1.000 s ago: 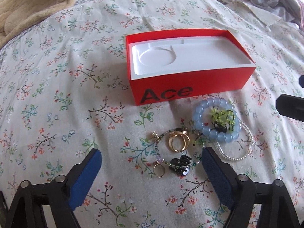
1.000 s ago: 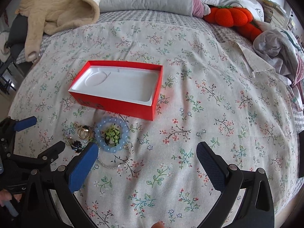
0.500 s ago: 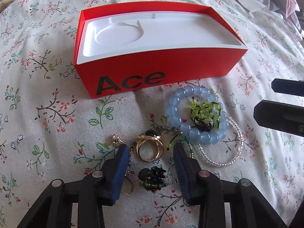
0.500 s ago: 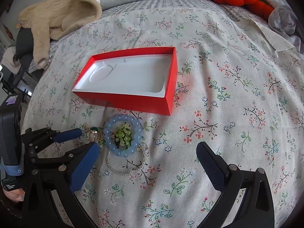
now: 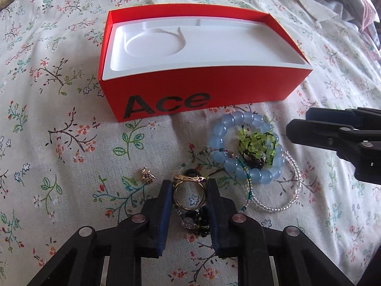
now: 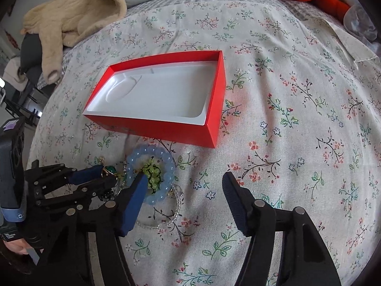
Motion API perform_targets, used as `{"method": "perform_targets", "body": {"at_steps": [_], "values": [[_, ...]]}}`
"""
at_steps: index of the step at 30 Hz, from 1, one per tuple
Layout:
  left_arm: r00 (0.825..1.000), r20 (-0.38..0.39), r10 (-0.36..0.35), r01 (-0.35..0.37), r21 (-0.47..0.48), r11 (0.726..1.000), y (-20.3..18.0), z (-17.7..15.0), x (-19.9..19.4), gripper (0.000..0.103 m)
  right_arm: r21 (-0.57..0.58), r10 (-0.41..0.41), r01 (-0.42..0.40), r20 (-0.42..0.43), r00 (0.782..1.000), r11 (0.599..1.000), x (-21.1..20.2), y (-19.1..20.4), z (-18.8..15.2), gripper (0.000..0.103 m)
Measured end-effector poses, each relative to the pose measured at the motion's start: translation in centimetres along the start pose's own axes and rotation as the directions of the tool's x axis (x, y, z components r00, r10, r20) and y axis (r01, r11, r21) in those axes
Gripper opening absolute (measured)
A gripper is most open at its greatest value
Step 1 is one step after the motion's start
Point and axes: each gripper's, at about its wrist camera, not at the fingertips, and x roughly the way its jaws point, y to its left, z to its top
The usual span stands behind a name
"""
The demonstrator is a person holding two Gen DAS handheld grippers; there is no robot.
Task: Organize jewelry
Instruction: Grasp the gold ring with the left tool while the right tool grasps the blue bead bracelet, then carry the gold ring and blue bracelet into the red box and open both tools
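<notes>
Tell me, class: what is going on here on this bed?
A person with two handheld grippers is sorting jewelry beside an empty red box. The left gripper is closing around a gold ring. The right gripper is closing too, over bare bedspread beside the blue bead bracelet, with nothing between its jaws.

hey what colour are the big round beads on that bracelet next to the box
Pale translucent blue. The bracelet shows best in the left wrist view.

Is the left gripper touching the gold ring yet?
Touching. In the left wrist view, the closing left gripper has both pads against the sides of the gold ring, with no gap showing.
</notes>
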Motion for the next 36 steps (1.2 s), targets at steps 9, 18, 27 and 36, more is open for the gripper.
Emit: {"method": "perform_targets", "body": {"at_steps": [9, 18, 27, 36], "values": [[0.999, 0.034, -0.005, 0.005, -0.009, 1.000, 0.2, -0.2, -1.6, 0.023, -0.008, 0.020, -0.020, -0.022, 1.000, 1.000, 1.7, 0.7, 0.7, 0.035], [0.998, 0.060, 0.000, 0.000, -0.003, 1.000, 0.1, -0.3, -2.4, 0.023, 0.001, 0.056, -0.056, -0.062, 0.997, 0.998, 3.5, 1.0, 0.7, 0.015], [0.996, 0.083, -0.022, 0.022, 0.002, 1.000, 0.0, -0.8, -4.1, 0.023, -0.032, 0.058, -0.059, -0.017, 0.998, 0.998, 1.4, 2.0, 0.7, 0.012], [0.995, 0.093, -0.020, 0.019, 0.007, 1.000, 0.3, -1.7, -5.5, 0.023, -0.083, 0.104, -0.099, 0.065, 0.992, 0.992, -2.5, 4.1, 0.4, 0.012]]}}
